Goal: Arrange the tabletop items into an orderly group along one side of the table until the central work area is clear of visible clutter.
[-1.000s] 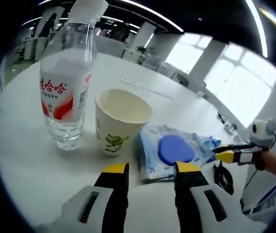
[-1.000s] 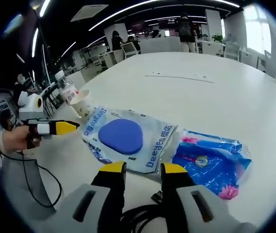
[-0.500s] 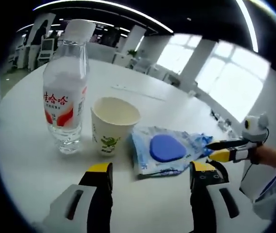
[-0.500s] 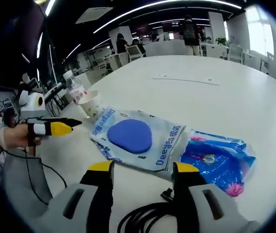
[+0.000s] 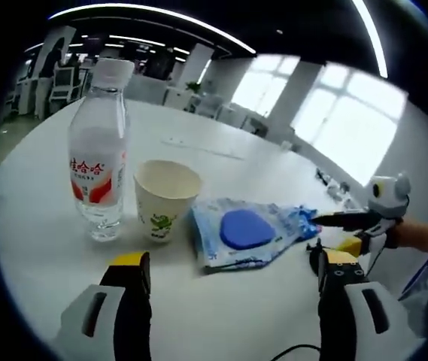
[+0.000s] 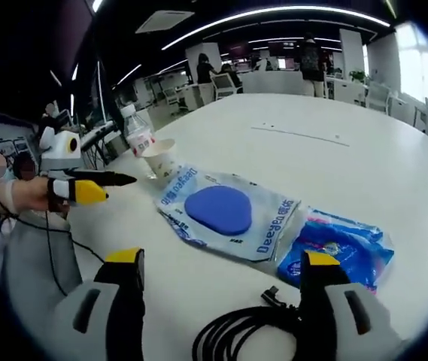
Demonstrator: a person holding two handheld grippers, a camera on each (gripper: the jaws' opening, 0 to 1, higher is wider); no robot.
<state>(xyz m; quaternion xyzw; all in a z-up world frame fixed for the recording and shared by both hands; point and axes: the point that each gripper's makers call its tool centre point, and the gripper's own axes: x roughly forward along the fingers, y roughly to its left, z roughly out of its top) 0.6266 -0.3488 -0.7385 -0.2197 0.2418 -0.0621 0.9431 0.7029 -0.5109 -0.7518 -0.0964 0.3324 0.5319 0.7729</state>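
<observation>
Together, the two views showed a white round bench (image 5: pixel 40 248) with a row of items along one side: a capped water bottle (image 5: pixel 98 162), a paper cup (image 5: pixel 165 197) just beside it, a clear packet holding a blue pad (image 5: pixel 245 230) touching or nearly touching the cup, and a blue wrapper (image 6: pixel 334 252) overlapping the packet's far edge. The left tool (image 5: pixel 229 289) hung above the bench in front of the cup and packet, jaws spread wide and holding nothing. The right tool (image 6: pixel 217 289) was likewise spread and empty, hovering over the packet and wrapper. Risk, as a judgement: the bottle was tall and narrow and the cup light and apparently empty, so a sideways nudge from a jaw, or a push on the packet that carried into the cup, could tip either one. The limp packet and wrapper might slide together if only one was gripped. The right gripper view alone showed a black cable (image 6: pixel 244 335) coiled on the bench under that tool, which could snag a jaw or drag items; it also showed the wrapper in full. The left gripper view gave the closer look at the bottle's red label and the cup's open mouth, and only a sliver of the wrapper.
</observation>
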